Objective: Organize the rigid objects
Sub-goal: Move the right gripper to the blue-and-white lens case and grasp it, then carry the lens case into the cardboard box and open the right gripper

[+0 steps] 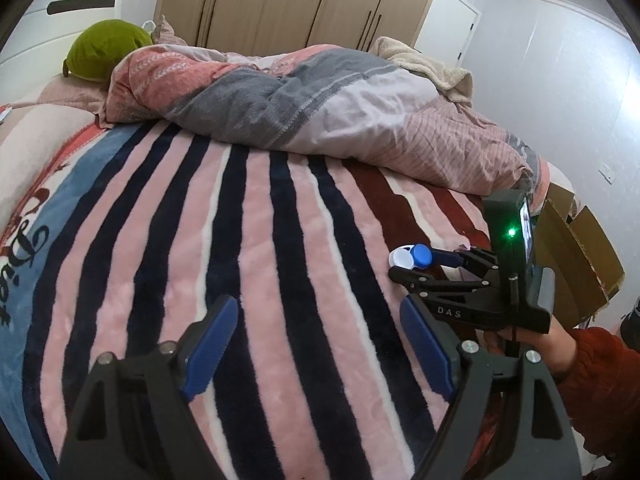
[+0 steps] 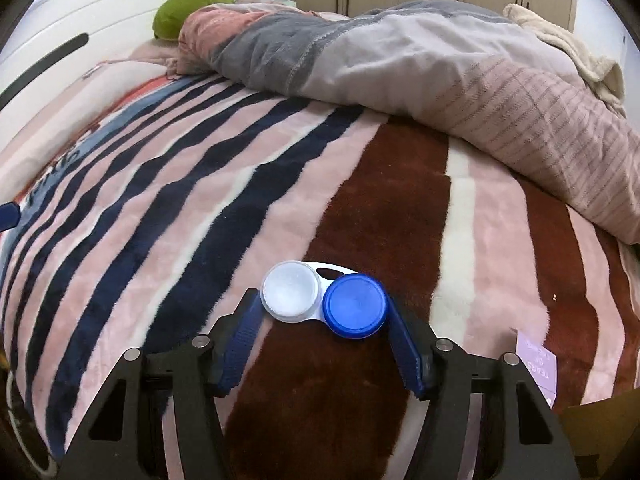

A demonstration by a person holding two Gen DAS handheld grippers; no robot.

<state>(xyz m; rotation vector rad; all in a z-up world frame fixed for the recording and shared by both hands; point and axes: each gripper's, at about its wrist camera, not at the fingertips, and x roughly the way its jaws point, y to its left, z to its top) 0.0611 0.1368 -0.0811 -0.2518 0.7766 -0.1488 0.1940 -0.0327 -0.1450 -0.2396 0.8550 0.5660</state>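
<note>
A contact lens case [image 2: 324,304] with one white cap and one blue cap sits between the blue pads of my right gripper [image 2: 322,320], which is shut on it, just above the striped blanket. In the left wrist view the same case [image 1: 414,257] shows at the tip of the right gripper [image 1: 404,262], held over the right side of the bed. My left gripper [image 1: 316,320] is open and empty, its blue pads [image 1: 210,348] wide apart above the pink and navy stripes.
A striped fleece blanket [image 1: 260,240] covers the bed. A bunched duvet [image 1: 320,100] lies across the far side, with a green plush [image 1: 106,46] at the headboard. A cardboard box [image 1: 580,268] stands off the bed's right edge. A small pink box [image 2: 538,364] lies at the right.
</note>
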